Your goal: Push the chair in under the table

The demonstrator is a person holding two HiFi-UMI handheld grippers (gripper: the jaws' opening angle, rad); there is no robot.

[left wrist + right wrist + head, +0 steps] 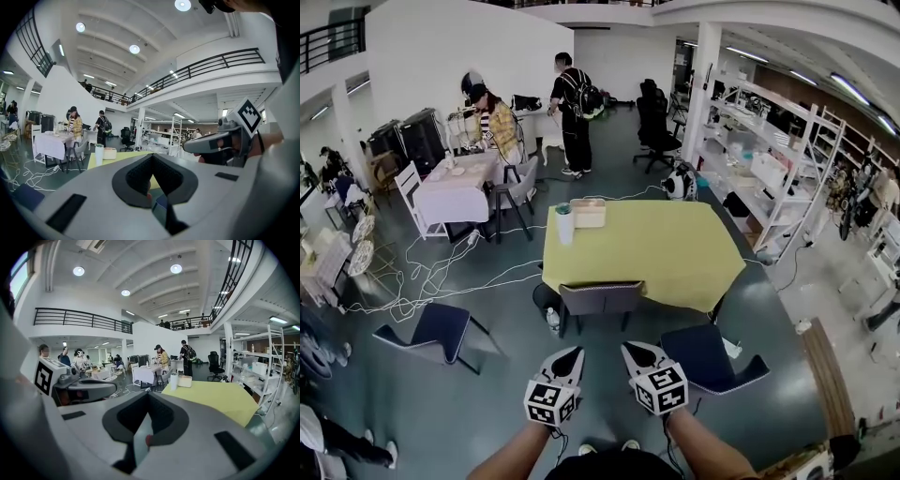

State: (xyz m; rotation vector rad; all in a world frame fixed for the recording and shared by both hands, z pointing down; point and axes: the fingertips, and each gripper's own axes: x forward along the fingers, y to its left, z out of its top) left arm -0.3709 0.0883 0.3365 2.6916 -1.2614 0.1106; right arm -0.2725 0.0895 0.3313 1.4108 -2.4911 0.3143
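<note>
The yellow-clothed table (656, 246) fills the middle of the floor. The grey chair (600, 298) stands at its near edge, backrest toward the person and seat hidden under the hanging cloth. Both tongs point at it from well short, with bare grey floor between. The left gripper (574, 352) lines up with the chair's left side and the right gripper (630, 349) with its right. Each has its jaws pressed together on nothing. A dark blue chair (712, 361) sits just right of the right gripper, and another blue chair (436, 330) is farther left. The grey chair has a wide, rounded backrest on thin dark legs.
</note>
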